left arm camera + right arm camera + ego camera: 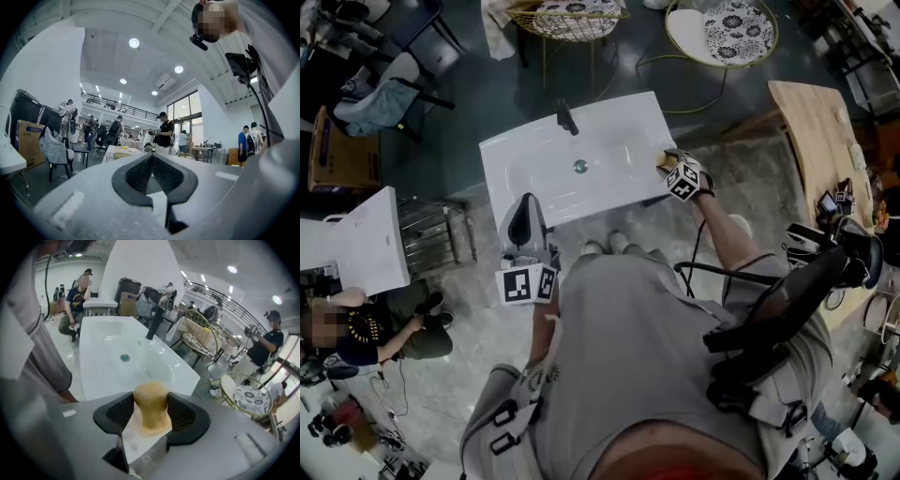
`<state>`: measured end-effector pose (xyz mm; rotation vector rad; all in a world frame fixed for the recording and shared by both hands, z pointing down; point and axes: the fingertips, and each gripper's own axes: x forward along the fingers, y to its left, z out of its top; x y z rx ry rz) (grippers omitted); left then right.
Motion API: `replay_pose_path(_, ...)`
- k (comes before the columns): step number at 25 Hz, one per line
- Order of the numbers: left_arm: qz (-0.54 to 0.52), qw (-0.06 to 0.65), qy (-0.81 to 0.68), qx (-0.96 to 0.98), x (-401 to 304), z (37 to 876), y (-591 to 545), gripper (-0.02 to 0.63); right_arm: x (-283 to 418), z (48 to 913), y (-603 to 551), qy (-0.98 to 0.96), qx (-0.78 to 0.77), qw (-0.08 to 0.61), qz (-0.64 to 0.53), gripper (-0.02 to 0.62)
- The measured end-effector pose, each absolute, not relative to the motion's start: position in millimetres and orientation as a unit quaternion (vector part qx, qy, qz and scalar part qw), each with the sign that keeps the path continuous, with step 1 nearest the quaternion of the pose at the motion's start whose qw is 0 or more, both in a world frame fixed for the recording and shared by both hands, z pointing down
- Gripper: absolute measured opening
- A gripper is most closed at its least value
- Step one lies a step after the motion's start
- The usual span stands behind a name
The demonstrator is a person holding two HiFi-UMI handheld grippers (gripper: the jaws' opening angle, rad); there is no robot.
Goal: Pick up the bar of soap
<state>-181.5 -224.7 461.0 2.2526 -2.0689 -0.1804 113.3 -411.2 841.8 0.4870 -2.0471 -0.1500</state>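
Observation:
A tan bar of soap (151,406) stands upright between the black pads of my right gripper (151,414), which is shut on it. In the head view this gripper (671,169) holds the soap (665,162) over the right end of the white sink basin (534,159). The basin has a black faucet (567,119) at the back and a drain (579,167) in the middle. My left gripper (523,221) is at the basin's front left edge. In the left gripper view it (152,161) points out into the room, its pads meeting at the tips with nothing between them.
A second white basin (356,244) stands at the left, with a person seated on the floor (356,328) beside it. Behind the sink are a wire chair (572,14) and a round patterned seat (731,28). A wooden table (820,131) and a black office chair (797,300) stand at the right.

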Motion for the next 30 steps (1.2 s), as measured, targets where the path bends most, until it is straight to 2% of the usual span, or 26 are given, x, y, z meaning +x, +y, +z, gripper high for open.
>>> replay_pose_path(6,-0.06,0.043,-0.671,0.738,-181.5,462.9,-227.3,-0.008,118.4,816.0,-428.7,-0.865,0.27,0.416,0.079,0.215)
replay_pose_path(8,-0.061,0.045,-0.669,0.739,-181.5,464.2,-229.4,-0.008,118.8,816.9,-429.1,-0.858,0.266,0.431,0.088,0.215)
replay_pose_path(12,-0.063,0.05,-0.664,0.744,-176.0,465.8,-234.6,-0.008,112.3,845.6,-428.8,-0.833,0.231,0.502,0.022,0.219)
replay_pose_path(14,-0.063,0.05,-0.662,0.745,-173.6,465.6,-236.7,-0.008,110.1,861.7,-428.8,-0.82,0.221,0.527,0.021,0.24)
replay_pose_path(16,-0.064,0.049,-0.662,0.745,-174.4,465.3,-237.0,-0.008,108.5,871.0,-428.7,-0.815,0.219,0.536,0.028,0.258)
replay_pose_path(19,-0.064,0.049,-0.668,0.74,-179.0,465.8,-234.8,-0.008,107.5,870.6,-427.8,-0.817,0.205,0.537,0.032,0.235)
replay_pose_path(21,-0.063,0.05,-0.672,0.736,-181.8,466.6,-232.7,-0.008,108.9,863.7,-428.1,-0.823,0.206,0.527,0.048,0.215)
replay_pose_path(27,-0.062,0.049,-0.677,0.732,-188.5,467.3,-231.6,-0.008,125.2,838.3,-434.4,-0.834,0.273,0.465,0.12,0.21)
replay_pose_path(30,-0.062,0.05,-0.672,0.736,-185.6,466.6,-235.1,-0.008,130.8,829.6,-441.8,-0.841,0.293,0.439,0.118,0.209)
